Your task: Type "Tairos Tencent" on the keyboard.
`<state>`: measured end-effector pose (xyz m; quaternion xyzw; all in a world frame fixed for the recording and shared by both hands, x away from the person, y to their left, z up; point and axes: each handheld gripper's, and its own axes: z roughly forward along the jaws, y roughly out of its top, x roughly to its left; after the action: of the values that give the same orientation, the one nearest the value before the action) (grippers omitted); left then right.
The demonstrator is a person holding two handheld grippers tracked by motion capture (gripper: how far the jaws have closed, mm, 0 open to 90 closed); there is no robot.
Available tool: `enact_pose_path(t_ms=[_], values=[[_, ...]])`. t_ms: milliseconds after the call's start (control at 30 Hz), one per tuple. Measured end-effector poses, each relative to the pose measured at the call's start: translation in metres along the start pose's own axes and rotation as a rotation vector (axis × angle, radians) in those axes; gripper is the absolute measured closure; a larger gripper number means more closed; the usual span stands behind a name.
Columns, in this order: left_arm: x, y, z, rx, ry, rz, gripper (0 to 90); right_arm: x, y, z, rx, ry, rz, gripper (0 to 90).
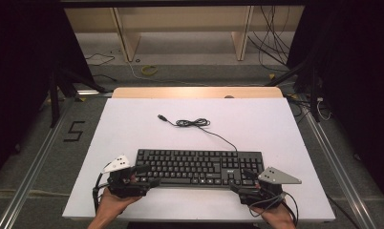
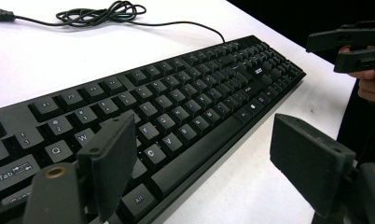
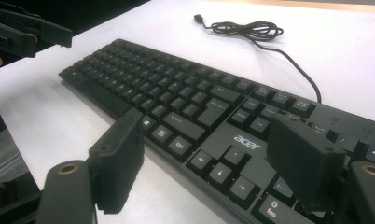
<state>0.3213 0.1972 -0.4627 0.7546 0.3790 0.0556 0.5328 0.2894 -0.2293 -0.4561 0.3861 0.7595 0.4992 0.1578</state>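
Approaching the black full-size plastic keyboard (image 1: pixel 199 167) lying flat on the white bench (image 1: pixel 133 124), near edge. Left gripper (image 1: pixel 144 175) and right gripper (image 1: pixel 241 181) fingers both wide, holding nothing. We should straddle each end edge evenly, close together, keep it level.

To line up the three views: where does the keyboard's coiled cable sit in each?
High view: the coiled cable lies on the white table behind the keyboard, centre.
Left gripper view: top left.
Right gripper view: top, right of centre.
Shared landmark: the keyboard.
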Motion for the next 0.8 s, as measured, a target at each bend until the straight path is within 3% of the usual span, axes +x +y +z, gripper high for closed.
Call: enact_pose_path(t_ms=[800], values=[[0.0013,0.0003,0.0004,-0.004,0.010,-0.003,23.1,0.0018,0.0061,0.0076,0.005,0.005,0.003,28.6]])
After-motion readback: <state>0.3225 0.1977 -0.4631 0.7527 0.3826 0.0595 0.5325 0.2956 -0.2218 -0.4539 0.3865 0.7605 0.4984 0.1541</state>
